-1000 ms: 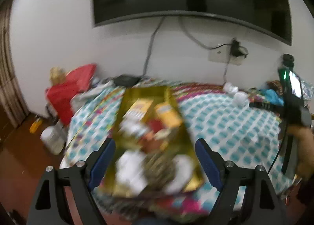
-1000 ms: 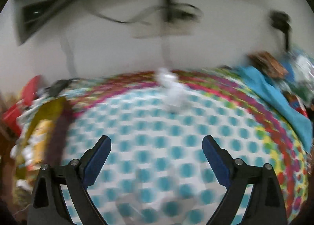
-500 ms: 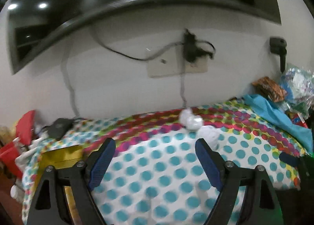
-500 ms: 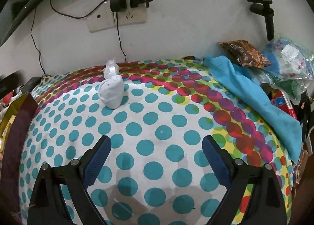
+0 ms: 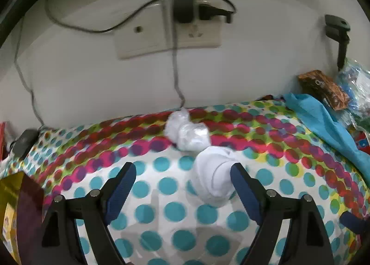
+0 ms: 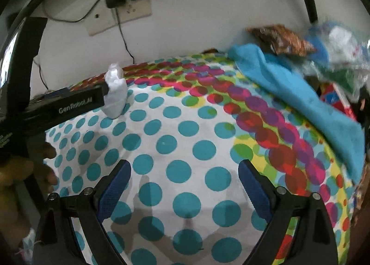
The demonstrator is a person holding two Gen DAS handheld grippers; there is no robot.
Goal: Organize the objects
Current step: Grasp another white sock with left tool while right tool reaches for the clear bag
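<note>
In the left wrist view a rolled white sock [image 5: 212, 179] lies on the polka-dot tablecloth [image 5: 148, 214]. A crumpled white plastic bag [image 5: 187, 133] sits just behind it. My left gripper [image 5: 182, 172] is open and low over the cloth. The sock lies between its fingers, close against the right fingertip [image 5: 240, 179], and is not pinched. My right gripper [image 6: 185, 179] hangs open over bare cloth [image 6: 180, 144] with nothing between its fingers. In the right wrist view the left gripper's black body [image 6: 69, 105] reaches in from the left and partly covers the white sock and bag [image 6: 115, 96].
A blue cloth [image 6: 300, 103], a brown snack packet [image 6: 279, 38] and plastic bags [image 6: 335, 43] crowd the table's right side. A wall socket with a plugged charger [image 5: 182, 8] is behind. A gold box edge [image 5: 13, 207] shows at the left. A hand [image 6: 46, 167] holds the left tool.
The left gripper swung right from the gold box of items to the white sock and dropped closer to the cloth. The right gripper moved a little forward and lower.
</note>
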